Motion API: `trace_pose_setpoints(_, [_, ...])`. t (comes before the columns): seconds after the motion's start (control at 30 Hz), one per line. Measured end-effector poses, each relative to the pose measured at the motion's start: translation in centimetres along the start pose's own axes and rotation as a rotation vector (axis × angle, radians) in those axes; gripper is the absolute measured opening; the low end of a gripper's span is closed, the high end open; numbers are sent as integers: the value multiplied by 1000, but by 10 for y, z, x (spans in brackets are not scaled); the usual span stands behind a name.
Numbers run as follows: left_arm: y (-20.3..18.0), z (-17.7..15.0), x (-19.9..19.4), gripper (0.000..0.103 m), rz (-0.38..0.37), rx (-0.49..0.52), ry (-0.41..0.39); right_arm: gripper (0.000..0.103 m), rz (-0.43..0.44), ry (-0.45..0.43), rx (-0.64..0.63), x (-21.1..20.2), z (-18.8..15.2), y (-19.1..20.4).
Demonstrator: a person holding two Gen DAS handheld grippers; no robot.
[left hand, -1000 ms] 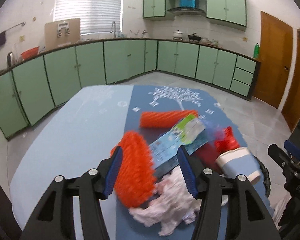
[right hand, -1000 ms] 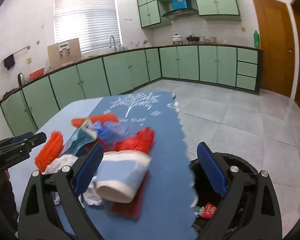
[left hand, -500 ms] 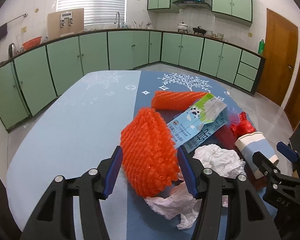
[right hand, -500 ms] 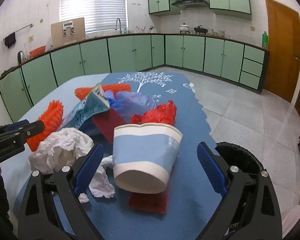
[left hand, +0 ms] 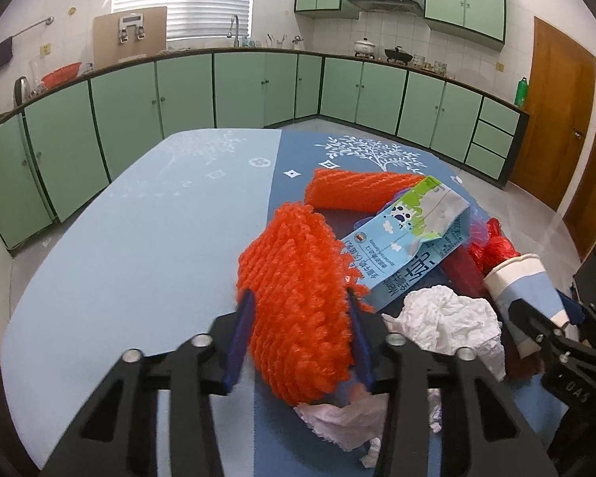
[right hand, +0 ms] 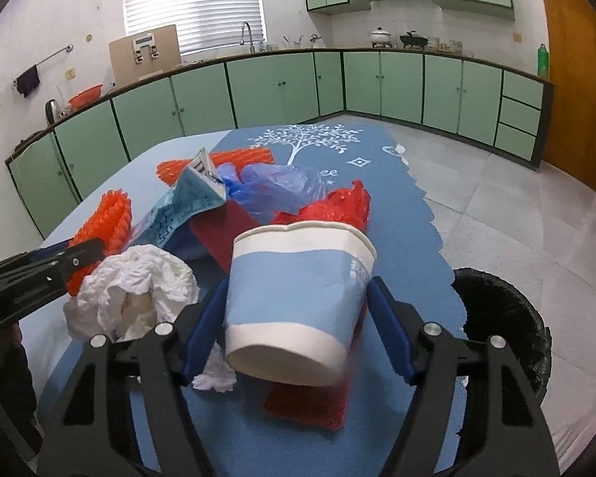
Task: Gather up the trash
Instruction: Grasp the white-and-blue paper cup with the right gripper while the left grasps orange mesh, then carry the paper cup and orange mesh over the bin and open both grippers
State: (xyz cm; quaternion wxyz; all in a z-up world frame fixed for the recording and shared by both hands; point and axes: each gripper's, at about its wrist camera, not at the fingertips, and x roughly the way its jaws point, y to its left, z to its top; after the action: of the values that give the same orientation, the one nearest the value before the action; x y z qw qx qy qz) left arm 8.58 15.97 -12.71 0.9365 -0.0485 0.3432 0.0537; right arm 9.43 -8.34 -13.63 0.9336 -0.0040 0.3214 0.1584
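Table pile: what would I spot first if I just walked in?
Probably the bright orange foam net, squeezed between the left gripper's fingers at the pile's left edge. Next, the blue-and-white paper cup on its side between the right gripper's fingers. Beside the table, a black bin stands on the floor.

Right tongs (left hand: 552, 342) body: showing embossed letters that read like "DAS".
Milk carton (left hand: 409, 246), just beyond the left tongs (left hand: 300, 342): bearing large Chinese characters and small print, too small to read.
Paper cup (right hand: 298, 302) between the right tongs: carrying faint print, illegible.
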Motion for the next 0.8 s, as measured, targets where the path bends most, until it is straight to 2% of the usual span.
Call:
trace_pose_setpoints(0.03, [1,0,0,29,-5,0,-1,67,4,-3,0,-1,1,-1])
trace_pose_setpoints(0.23, [9,4,-7,22,0,-19,-17,65,14,-36,1,-15,9,-2])
trace_pose_setpoints(0.37, [11,12,-20,21,26,-16,-52,65,13,-56,7,-24,16,-5])
trace_pose_setpoints(0.53, [3,25,-41,21,23,4,-99,65,3,-86,14,-38,31,-9])
trace_pose_setpoints(0.8, [-27,42,-60,21,-45,34,-145,65,-27,-126,21,-61,47,-21])
